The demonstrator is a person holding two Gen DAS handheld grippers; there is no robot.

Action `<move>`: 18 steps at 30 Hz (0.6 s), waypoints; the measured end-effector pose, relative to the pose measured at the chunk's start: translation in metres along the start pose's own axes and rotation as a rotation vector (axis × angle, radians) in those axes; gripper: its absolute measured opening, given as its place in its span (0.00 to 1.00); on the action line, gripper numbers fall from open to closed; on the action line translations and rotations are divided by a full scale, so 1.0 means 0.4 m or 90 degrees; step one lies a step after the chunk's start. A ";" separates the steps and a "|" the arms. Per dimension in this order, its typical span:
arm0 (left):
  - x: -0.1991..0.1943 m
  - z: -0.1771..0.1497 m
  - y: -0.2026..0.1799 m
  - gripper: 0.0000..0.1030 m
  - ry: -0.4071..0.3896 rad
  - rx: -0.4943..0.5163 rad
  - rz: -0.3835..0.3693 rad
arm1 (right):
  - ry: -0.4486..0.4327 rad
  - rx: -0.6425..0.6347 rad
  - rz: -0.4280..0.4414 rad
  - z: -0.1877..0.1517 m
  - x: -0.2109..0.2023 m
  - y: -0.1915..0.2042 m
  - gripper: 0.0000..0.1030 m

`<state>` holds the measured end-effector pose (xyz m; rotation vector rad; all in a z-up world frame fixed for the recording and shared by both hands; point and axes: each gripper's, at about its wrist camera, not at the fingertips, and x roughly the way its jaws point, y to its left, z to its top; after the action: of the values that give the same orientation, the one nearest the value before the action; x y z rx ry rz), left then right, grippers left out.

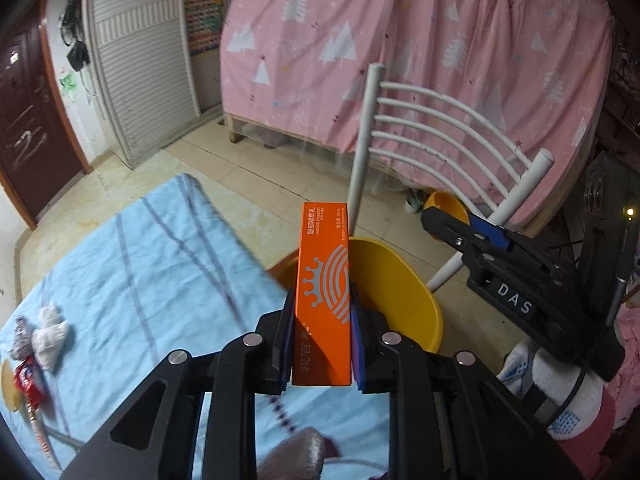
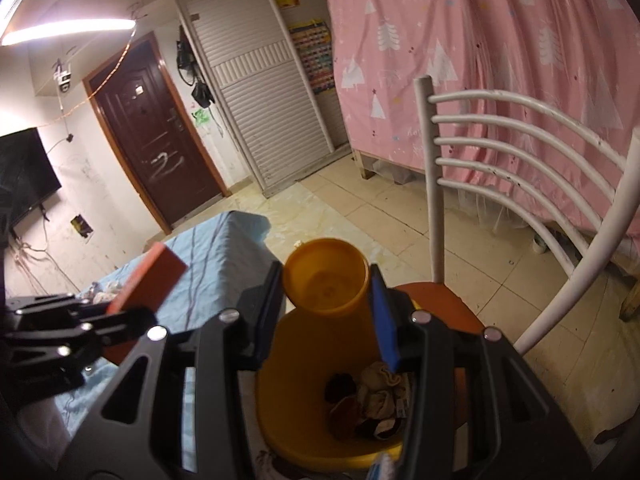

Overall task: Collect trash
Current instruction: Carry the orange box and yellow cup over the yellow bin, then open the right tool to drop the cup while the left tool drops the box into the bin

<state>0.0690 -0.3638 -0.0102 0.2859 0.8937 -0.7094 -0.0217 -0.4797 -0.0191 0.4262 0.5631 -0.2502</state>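
Observation:
My left gripper (image 1: 322,292) is shut on a tall orange box (image 1: 324,280), held upright between its blue pads. In the right wrist view the same gripper (image 2: 140,312) and box (image 2: 152,276) show at the left. My right gripper (image 2: 326,270) is shut on a yellow cup (image 2: 326,276), its mouth facing the camera. Under the cup a yellow basin (image 2: 296,420) rests on a chair seat (image 2: 448,304) and holds crumpled trash (image 2: 372,404). From the left wrist view the basin (image 1: 400,292) lies just right of the box, with the right gripper (image 1: 440,220) and cup (image 1: 446,204) beyond it.
A table under a light-blue striped cloth (image 1: 140,272) carries crumpled tissues (image 1: 48,332) and a red wrapper (image 1: 28,384) at its left end. The chair's white barred back (image 1: 440,128) rises behind the basin. A pink curtain (image 1: 420,40) and tiled floor (image 1: 248,168) lie beyond.

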 end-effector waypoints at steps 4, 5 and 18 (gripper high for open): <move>0.049 0.016 -0.038 0.13 0.017 0.012 -0.004 | 0.005 0.015 -0.001 0.000 0.014 -0.032 0.39; 0.060 0.021 -0.044 0.13 0.020 0.012 -0.005 | 0.006 0.019 0.000 0.001 0.016 -0.036 0.39; 0.094 0.022 0.004 0.49 0.036 -0.054 -0.019 | 0.041 0.033 -0.005 -0.044 0.065 -0.035 0.62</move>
<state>0.0913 -0.3835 -0.0346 0.2184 0.9813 -0.6919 -0.0132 -0.4872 -0.0516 0.4831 0.6227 -0.2588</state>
